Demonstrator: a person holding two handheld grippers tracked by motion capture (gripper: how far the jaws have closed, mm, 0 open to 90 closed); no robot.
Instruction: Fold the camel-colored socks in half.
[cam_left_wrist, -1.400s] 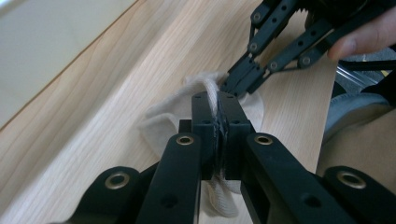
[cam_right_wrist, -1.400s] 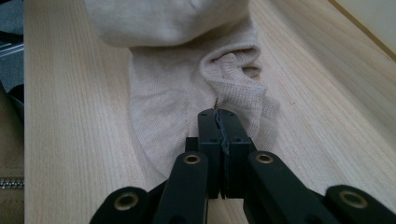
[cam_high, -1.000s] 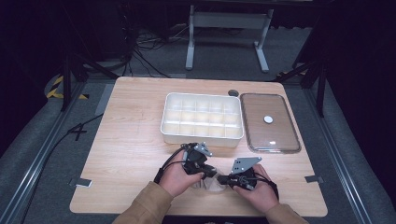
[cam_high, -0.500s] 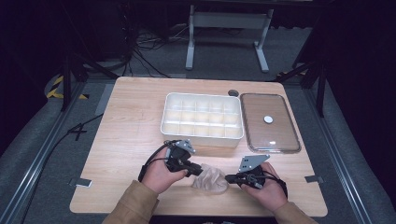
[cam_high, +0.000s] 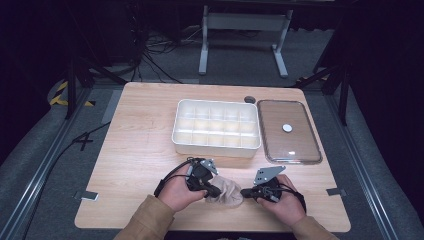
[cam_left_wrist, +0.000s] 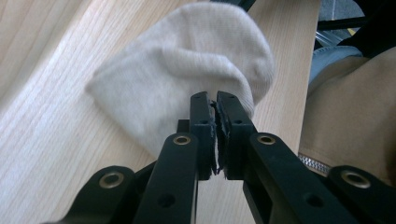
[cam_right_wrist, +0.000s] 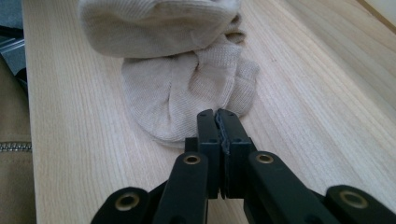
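Item: cream knit sock (cam_high: 226, 190), lying folded into a soft bundle on the wooden table (cam_high: 145, 130) near its front edge, between both grippers. Ribbed weave, rumpled layers, rounded toe end.

Left gripper (cam_left_wrist: 214, 103): jaws pressed together, tips at the fabric's edge; whether cloth is pinched cannot be told.

Right gripper (cam_right_wrist: 218, 117): jaws closed, apparently empty, just short of the sock, likely poised to tidy.

Behind: empty compartment tray (cam_high: 216, 128); clear lid (cam_high: 288, 131) beside it.

no legible txt, no labels, brands, nos. or signs anywhere in pics
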